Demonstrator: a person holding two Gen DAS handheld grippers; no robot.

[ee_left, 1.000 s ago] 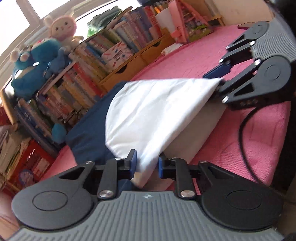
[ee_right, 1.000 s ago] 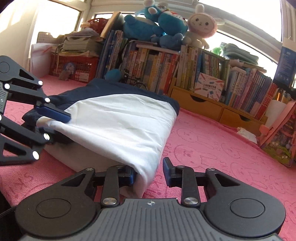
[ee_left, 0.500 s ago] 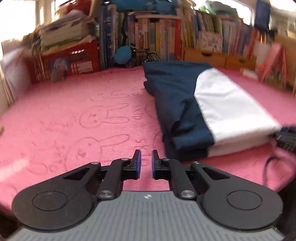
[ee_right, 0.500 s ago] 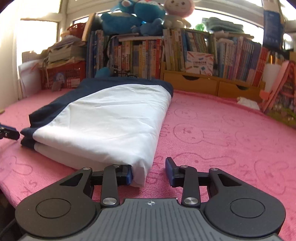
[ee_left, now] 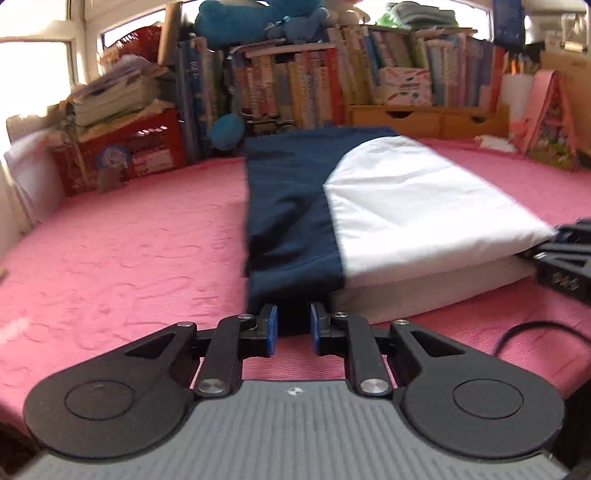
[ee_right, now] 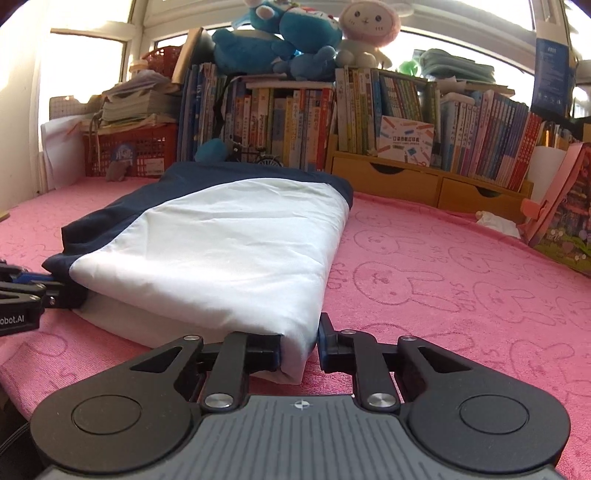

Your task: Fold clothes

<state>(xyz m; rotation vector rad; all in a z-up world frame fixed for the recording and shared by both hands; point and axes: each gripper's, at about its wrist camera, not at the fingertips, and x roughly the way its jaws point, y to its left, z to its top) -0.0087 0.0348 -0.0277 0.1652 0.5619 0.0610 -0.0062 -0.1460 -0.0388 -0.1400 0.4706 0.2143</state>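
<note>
A folded garment, white (ee_right: 221, 251) with a navy side (ee_left: 288, 221), lies flat on the pink rabbit-print cover (ee_right: 443, 280). My left gripper (ee_left: 293, 328) is at the near navy edge. Its jaws are opening, and dark cloth shows in the narrow gap between the blue pads without a clear squeeze. The same gripper (ee_right: 37, 291) appears at the navy corner in the right wrist view. My right gripper (ee_right: 299, 347) is closing, and its pads press the near white folded corner from both sides. In the left wrist view the right gripper (ee_left: 550, 254) sits at that white corner.
Behind the garment are a bookshelf (ee_right: 295, 122) with plush toys (ee_right: 280, 33) on top, a red crate (ee_left: 125, 155), wooden drawers (ee_right: 424, 181) and a pink toy house (ee_left: 543, 118). A black cable (ee_left: 535, 328) lies near the right gripper. Open pink cover stretches left and right of the garment.
My left gripper let go of the lifted white corner, rolled level, shut empty, then moved to the navy edge. The garment now lies flat. My right gripper's jaws narrowed onto the white corner.
</note>
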